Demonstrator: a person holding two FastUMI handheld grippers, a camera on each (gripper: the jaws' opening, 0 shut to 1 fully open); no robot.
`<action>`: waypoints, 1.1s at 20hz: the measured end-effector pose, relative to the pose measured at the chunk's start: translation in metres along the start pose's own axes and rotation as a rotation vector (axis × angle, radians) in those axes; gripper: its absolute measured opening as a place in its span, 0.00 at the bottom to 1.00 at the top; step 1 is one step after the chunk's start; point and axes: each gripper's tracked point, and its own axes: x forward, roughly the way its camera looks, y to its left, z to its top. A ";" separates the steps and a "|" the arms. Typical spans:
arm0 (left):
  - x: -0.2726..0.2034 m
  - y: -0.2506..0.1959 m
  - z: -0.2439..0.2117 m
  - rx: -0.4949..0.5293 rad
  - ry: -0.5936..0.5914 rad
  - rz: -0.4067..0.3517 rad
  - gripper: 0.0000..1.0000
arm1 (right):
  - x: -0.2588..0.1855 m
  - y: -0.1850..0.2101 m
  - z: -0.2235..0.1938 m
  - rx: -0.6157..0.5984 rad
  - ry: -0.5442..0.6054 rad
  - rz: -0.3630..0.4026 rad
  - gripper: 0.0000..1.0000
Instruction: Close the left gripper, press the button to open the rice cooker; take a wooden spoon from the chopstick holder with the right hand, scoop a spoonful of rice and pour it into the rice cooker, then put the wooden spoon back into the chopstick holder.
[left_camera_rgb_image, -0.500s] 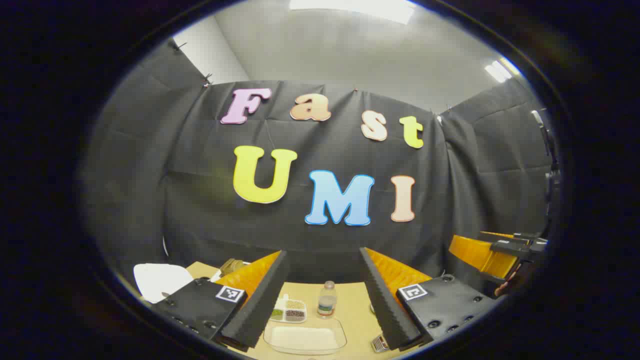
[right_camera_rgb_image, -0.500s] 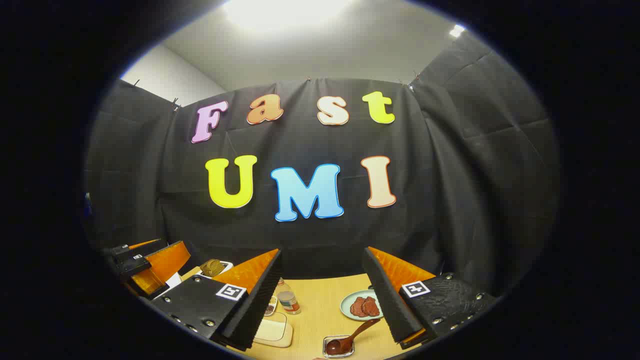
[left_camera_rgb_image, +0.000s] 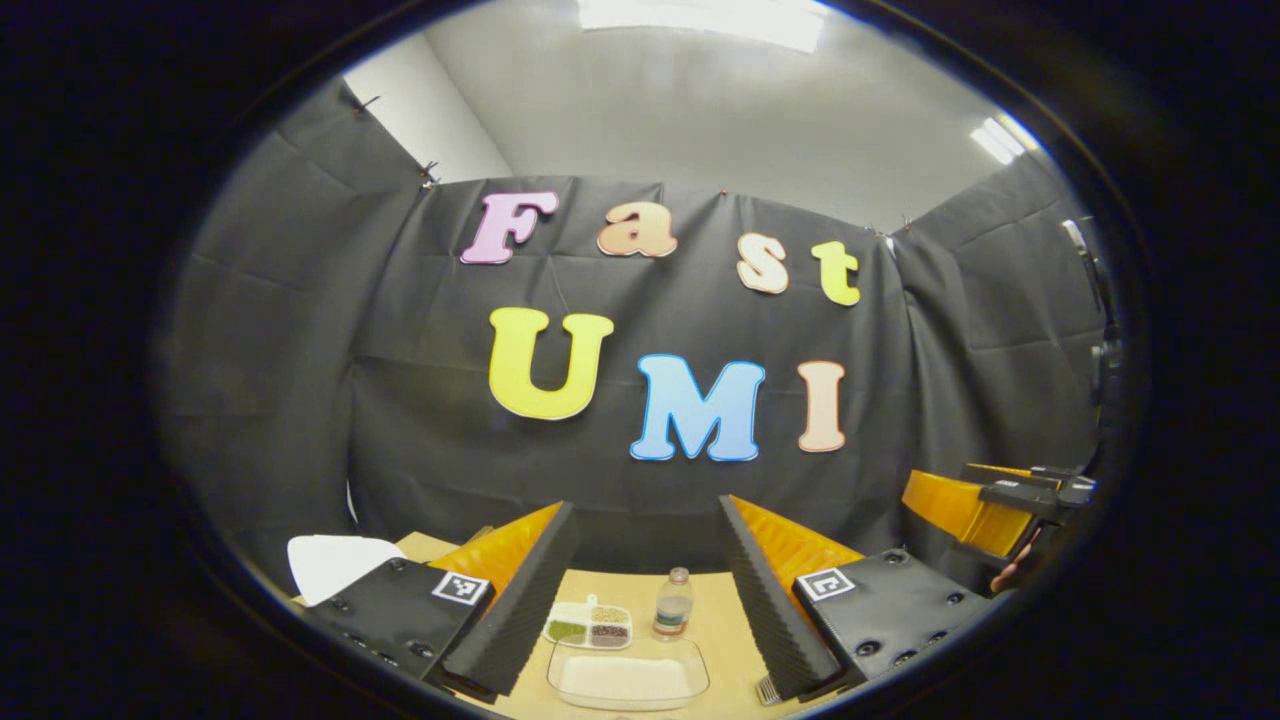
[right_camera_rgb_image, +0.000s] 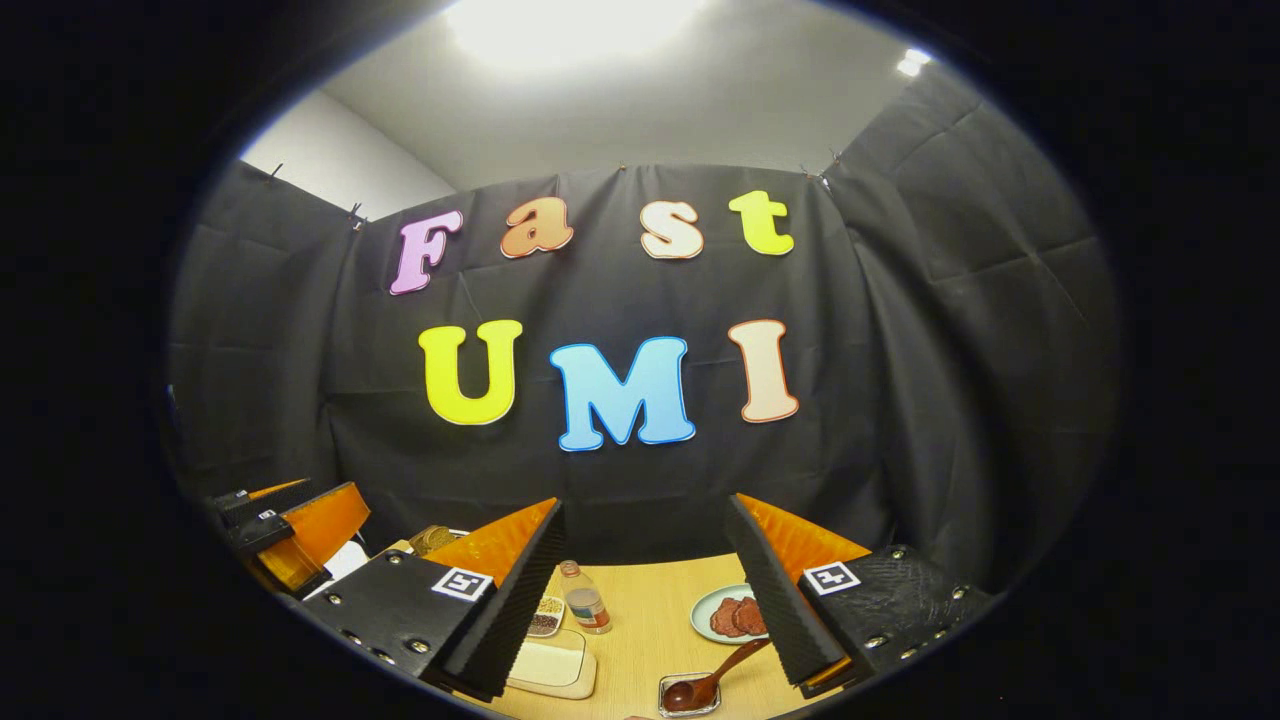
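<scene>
Left gripper view: we hold both the left gripper (left_camera_rgb_image: 645, 590) and right gripper (right_camera_rgb_image: 645, 590) spread, empty; the wooden spoon (right_camera_rgb_image: 712, 680) below lies untouched, nothing begun.

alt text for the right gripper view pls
The right gripper hangs open and empty above a wooden table, where a wooden spoon rests in a small dish, beside a plate and a bottle.

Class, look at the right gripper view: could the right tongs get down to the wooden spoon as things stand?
Probably yes. The right tongs stand open and hold nothing, and the wooden spoon lies below them in a small metal tray, its handle tilted up, with bare table around it and nothing over it.
</scene>
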 end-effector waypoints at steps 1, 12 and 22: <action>-0.002 0.002 0.000 -0.001 0.000 0.001 0.96 | -0.001 0.004 -0.001 -0.002 0.001 0.007 0.97; -0.003 0.033 -0.013 -0.010 0.022 0.009 0.94 | -0.009 0.013 -0.009 -0.023 0.014 0.005 0.98; 0.003 0.160 -0.074 -0.060 0.215 0.150 0.08 | -0.007 0.008 -0.027 -0.044 0.058 -0.014 0.97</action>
